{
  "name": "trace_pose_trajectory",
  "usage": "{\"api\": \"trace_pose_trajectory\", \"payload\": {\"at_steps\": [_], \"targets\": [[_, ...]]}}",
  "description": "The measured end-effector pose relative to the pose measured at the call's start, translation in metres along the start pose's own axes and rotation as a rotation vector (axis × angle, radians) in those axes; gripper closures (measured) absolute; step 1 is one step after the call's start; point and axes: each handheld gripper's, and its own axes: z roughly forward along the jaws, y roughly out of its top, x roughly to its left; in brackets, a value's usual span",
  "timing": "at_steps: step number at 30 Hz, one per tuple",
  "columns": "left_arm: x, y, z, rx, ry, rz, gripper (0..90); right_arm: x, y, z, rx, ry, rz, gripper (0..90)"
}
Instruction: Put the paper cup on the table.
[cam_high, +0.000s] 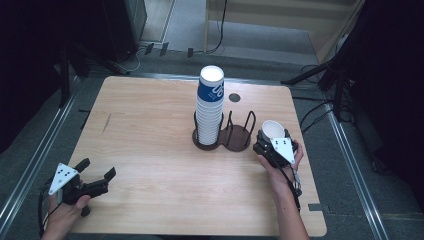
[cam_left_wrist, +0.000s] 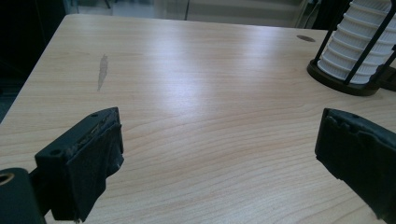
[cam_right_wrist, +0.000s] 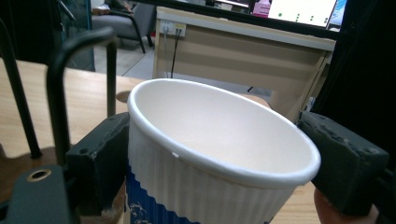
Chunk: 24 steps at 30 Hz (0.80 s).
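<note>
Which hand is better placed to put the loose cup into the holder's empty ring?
Right, probably: the right gripper already clamps the paper cup beside the holder. The left gripper sits open, far off.

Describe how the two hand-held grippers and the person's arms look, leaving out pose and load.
Both tools are black. The left hand-held gripper has two blunt jaws with worn, dark pads and a black cable trailing at the wrist. The right hand-held gripper is built the same. Each carries a grey three-cornered plate dotted with small dark holes. The forearms are bare, with no sleeves or gloves in view.
</note>
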Motion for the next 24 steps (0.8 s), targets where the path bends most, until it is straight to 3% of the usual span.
{"api": "trace_pose_trajectory", "payload": {"at_steps": [6, 20, 24], "targets": [[0.0001, 0.0000, 0.0003, -0.001, -0.003, 0.000, 1.6, -0.0028, -0.0063, 0.0040, 0.026, -0.017, -0.042, 14.1], [0.0013, -0.0008, -0.0001, -0.001, -0.007, -0.009, 1.7, -0.0012, -0.0114, 0.0075, 0.045, -0.039, -0.075, 13.9], [0.0014, -0.0015, 0.0004, 0.001, -0.010, -0.007, 1.6, -0.0019, -0.0107, 0.0075, 0.055, -0.042, -0.058, 13.8]]}}
